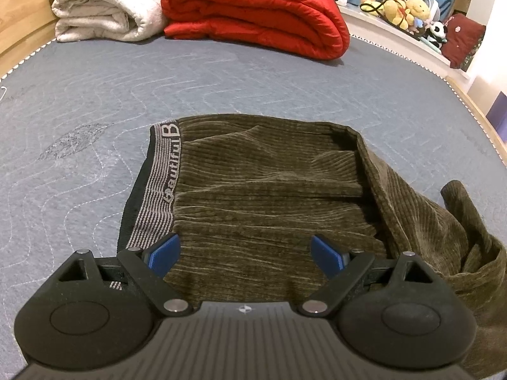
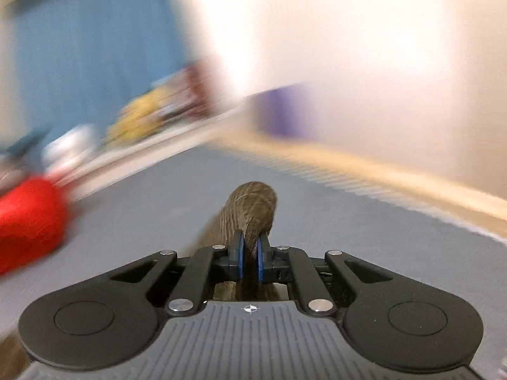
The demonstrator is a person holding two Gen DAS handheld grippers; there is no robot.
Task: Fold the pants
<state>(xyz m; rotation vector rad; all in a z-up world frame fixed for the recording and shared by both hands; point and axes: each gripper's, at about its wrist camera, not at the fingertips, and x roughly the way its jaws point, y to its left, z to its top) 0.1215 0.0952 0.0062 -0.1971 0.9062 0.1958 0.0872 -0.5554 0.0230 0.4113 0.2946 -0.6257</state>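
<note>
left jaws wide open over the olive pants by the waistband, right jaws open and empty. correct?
Not quite. The right gripper is not open and empty: the right wrist view shows its jaws shut on a fold of the olive pants. The rest holds: the left gripper has its jaws wide open over the pants by the waistband.

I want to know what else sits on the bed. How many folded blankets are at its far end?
2. A white blanket lies at the far left of the mattress, and a red blanket beside it to the right, touching. Others may be hidden behind them.

Olive corduroy pants point(image 1: 259, 196), partly folded, striped waistband left
</note>
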